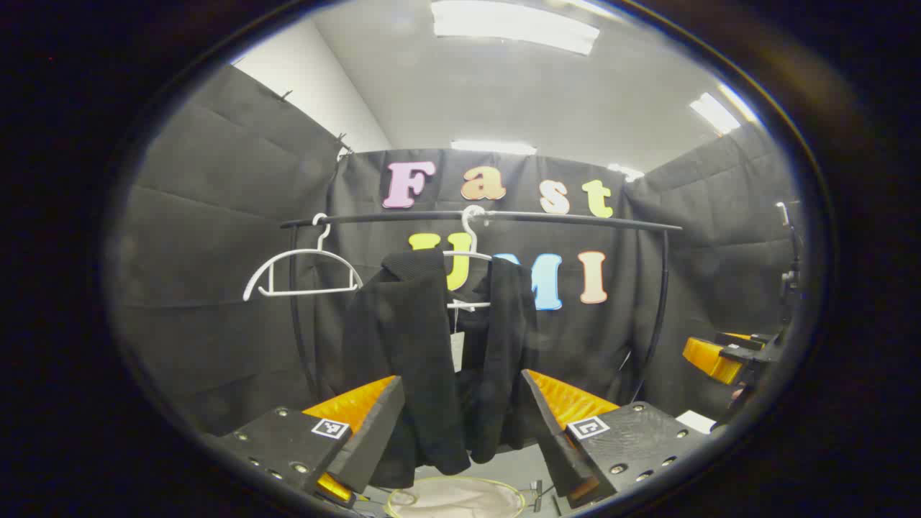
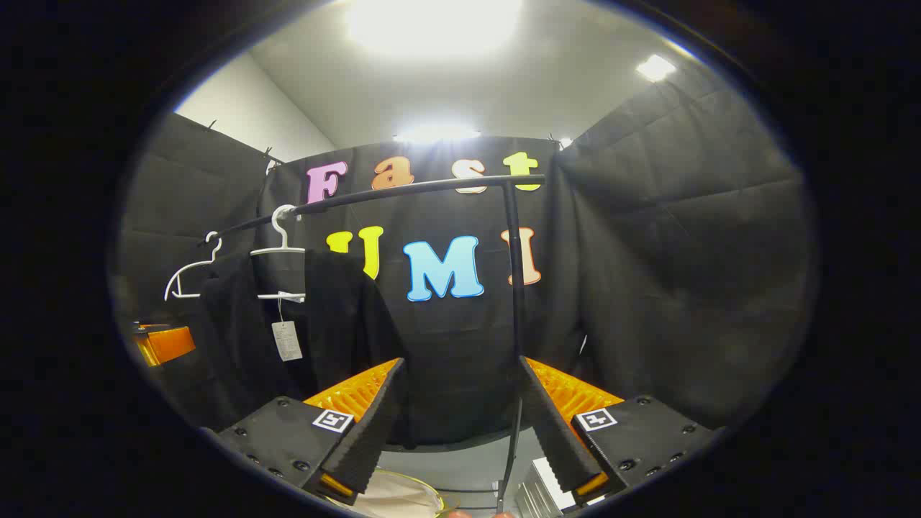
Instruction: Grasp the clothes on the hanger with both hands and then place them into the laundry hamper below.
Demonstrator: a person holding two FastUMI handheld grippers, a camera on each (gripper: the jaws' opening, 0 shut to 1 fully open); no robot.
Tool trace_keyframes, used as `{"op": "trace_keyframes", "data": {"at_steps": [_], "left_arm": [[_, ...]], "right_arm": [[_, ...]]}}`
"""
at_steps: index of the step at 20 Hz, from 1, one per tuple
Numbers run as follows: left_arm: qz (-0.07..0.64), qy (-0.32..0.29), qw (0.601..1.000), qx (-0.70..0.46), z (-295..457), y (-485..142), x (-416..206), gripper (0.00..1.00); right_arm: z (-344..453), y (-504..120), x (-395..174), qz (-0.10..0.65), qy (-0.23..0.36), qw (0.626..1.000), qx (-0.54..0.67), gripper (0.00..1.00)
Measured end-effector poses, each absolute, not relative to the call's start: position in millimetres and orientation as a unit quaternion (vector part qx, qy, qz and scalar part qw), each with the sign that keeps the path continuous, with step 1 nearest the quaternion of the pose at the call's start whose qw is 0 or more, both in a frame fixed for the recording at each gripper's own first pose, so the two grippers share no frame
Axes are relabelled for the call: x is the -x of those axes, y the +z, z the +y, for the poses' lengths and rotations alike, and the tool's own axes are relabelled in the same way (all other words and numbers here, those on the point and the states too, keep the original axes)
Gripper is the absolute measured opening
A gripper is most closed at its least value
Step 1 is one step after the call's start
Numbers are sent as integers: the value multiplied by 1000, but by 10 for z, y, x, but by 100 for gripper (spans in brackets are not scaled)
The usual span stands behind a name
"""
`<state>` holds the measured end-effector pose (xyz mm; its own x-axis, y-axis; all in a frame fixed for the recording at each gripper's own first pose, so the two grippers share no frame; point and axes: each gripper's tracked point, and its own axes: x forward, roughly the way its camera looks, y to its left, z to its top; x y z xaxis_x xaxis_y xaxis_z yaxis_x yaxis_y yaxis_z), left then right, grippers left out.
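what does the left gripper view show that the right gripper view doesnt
Left gripper view: the black garment straight ahead between the open left tongs, and the right tongs at its right edge.
Right gripper view: the rack's upright post between the open right tongs, and the left tongs at its left edge.
Both: rail, two white hangers, hamper below.

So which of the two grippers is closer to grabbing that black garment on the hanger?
The left gripper: its open fingers frame the black garment straight ahead. The right gripper, also open, faces the rack's upright pole, with the garment off to its left.
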<state>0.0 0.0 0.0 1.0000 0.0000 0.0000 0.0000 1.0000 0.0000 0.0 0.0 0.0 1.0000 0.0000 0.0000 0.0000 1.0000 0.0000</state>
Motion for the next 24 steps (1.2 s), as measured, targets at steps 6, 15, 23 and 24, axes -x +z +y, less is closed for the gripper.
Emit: {"op": "trace_keyframes", "data": {"at_steps": [6, 15, 23, 24], "left_arm": [[3, -12, 1000, 1, -268, -119, -203, 92], [11, -10, 1000, 25, -220, -173, -153, 92], [23, 59, 996, 59, 290, -220, -269, 92], [22, 66, 996, 62, 339, -214, -283, 92]], "right_arm": [[-14, -63, 12, 6, -6, 1000, 8, 96], [-17, -91, 70, 16, 2, 1000, 26, 96], [80, -19, 66, 36, 27, 999, 28, 96], [141, 10, -54, 36, 29, 999, 27, 92]]}}
